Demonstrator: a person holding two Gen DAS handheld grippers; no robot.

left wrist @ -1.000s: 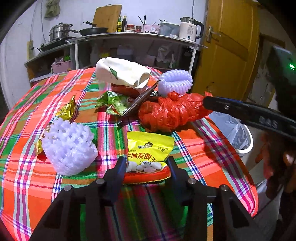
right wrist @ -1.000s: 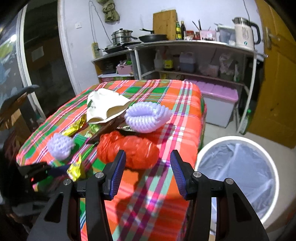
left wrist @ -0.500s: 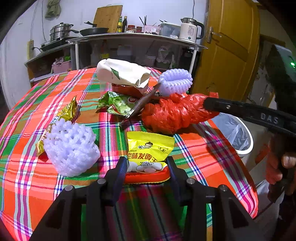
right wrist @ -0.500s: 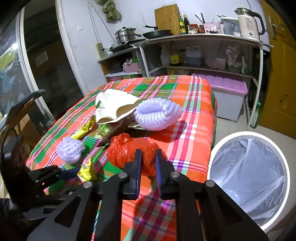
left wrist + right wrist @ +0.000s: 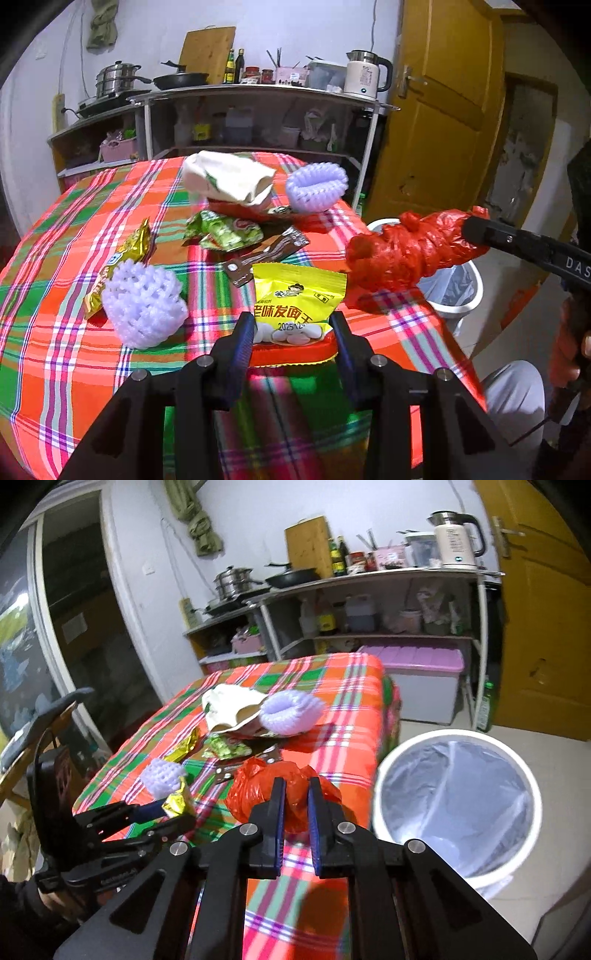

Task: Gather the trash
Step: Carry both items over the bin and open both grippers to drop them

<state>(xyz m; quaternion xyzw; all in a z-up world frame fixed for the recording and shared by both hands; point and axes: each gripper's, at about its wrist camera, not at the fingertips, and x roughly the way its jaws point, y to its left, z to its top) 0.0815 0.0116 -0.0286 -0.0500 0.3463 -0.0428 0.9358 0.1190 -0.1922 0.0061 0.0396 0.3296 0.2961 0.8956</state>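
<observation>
Right wrist view: your right gripper (image 5: 294,801) is closing on the crumpled red plastic bag (image 5: 258,788), while your left gripper (image 5: 293,328) clamps the yellow snack packet (image 5: 297,299) (above the plaid-clothed desk (image 5: 55,347)).

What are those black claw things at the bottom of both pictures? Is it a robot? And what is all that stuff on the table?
No robot: a person holds two grabbing tools, each carrying a camera, so each picture looks along one tool's fingers. The left gripper pinches a yellow snack packet. The right gripper is closing on a crumpled red plastic bag, near the white bin. On the checked tablecloth lie wrappers and two purple foam fruit nets.
</observation>
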